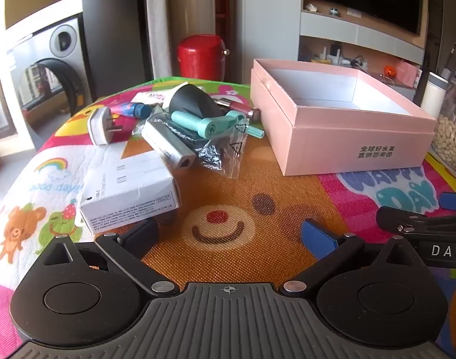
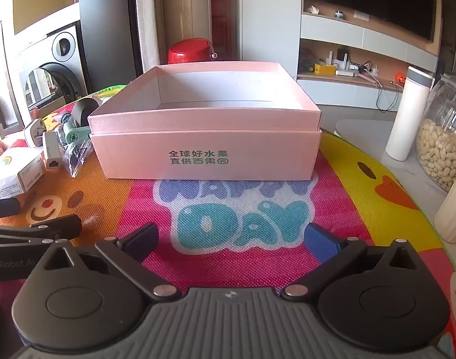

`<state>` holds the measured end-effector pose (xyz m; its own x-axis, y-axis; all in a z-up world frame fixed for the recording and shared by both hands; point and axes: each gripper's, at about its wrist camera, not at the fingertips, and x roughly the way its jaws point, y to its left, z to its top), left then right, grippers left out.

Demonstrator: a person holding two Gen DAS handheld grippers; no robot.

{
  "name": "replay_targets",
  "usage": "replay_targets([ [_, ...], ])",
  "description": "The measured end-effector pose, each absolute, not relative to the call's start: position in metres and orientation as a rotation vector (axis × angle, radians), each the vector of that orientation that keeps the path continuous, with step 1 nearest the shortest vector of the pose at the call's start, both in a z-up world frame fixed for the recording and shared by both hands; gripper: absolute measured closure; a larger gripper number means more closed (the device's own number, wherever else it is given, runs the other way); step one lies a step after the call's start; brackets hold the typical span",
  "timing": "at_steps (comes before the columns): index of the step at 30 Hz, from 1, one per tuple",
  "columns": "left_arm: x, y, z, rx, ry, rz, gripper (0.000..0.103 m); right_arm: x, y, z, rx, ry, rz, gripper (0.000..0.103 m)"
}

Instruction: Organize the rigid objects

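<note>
Both grippers stand wide apart and hold nothing: the left gripper [image 1: 229, 236] hovers over the bear face printed on the mat [image 1: 228, 185], the right gripper [image 2: 231, 237] over the words "HAPPY DAY".

Ahead and to the left of the left gripper, near the mat's left edge, lies the white carton [image 1: 129, 194], the closest of the loose things, its long side running roughly across the view and one end just beyond the left finger. Behind it sits the pile: a white adapter [image 1: 168, 143] with a network socket at its end, angled toward the middle of the mat, a crumpled clear bag [image 1: 225, 146], a teal tool [image 1: 216, 121], a black rounded object [image 1: 192, 100] and a white wall plug [image 1: 100, 125] farther left.

The pink box [image 2: 207, 149], open and empty as far as can be seen, stands straight ahead of the right gripper, right of the pile. Its front reads "全球好水果 直供百果园".

By my judgement the left hand is nearer the carton, and a grasp across its short side would suit.

Past the mat's right edge stand a white flask [image 2: 407, 113] and a jar of nuts [image 2: 443, 137].
</note>
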<state>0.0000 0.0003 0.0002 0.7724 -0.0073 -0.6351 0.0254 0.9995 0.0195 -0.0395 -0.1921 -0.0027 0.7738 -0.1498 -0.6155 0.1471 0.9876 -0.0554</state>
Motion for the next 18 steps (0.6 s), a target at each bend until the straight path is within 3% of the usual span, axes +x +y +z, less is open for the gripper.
replay_targets([
  [18,0.0000,0.0006,0.0004,0.021,0.686,-0.019,0.000,-0.0397,-0.1924,-0.0028,0.003,0.664,-0.158,0.000],
])
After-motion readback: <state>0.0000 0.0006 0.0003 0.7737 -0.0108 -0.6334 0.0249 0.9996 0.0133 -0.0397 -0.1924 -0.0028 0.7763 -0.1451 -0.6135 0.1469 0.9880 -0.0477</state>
